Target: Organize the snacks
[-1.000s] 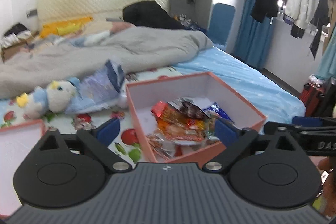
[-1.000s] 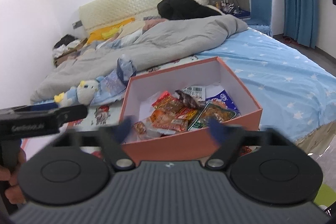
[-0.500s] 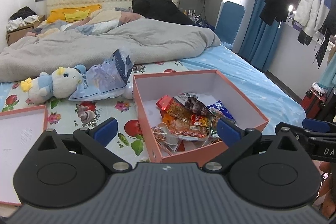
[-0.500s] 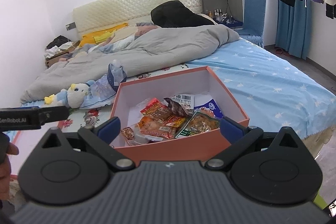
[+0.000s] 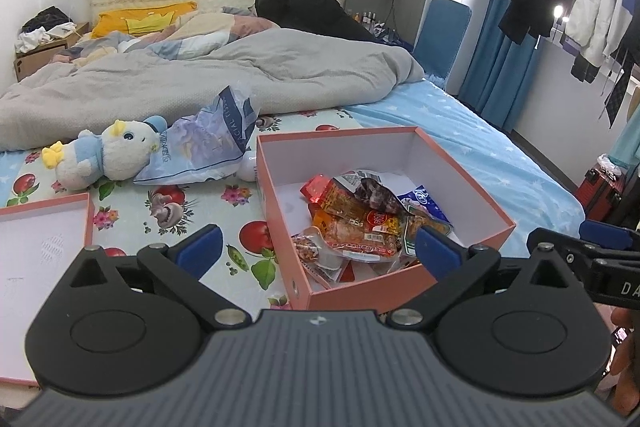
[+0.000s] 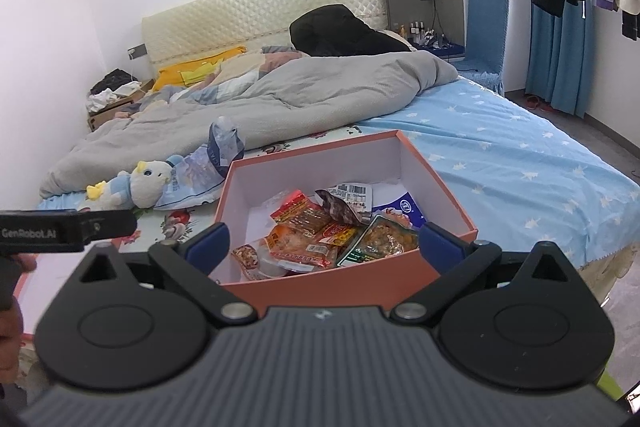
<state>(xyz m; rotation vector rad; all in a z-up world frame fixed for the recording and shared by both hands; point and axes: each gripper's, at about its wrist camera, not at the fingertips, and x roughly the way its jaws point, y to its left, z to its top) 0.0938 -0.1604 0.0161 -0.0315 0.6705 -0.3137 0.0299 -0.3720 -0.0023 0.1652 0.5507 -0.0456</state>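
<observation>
A pink open box [image 5: 276,199] [image 6: 440,187] sits on the bed near its foot edge. Inside lie several snack packets [image 5: 356,223] [image 6: 316,239], orange, red and blue-white. My left gripper [image 5: 316,251] is open and empty, held above the box's near left corner. My right gripper [image 6: 324,243] is open and empty, just in front of the box's near wall. The right gripper shows at the right edge of the left wrist view [image 5: 600,259]; the left one shows at the left edge of the right wrist view [image 6: 60,231].
The box's pink lid [image 5: 40,227] lies left of the box. A plush duck [image 5: 108,155] [image 6: 140,183] and a tissue pack [image 5: 208,147] lie behind it. A grey duvet [image 5: 200,79] covers the far bed. A red suitcase [image 5: 604,183] stands at the right.
Both grippers have pulled back and steadied. The box now sits a little farther from each. Nothing in the box moved.
</observation>
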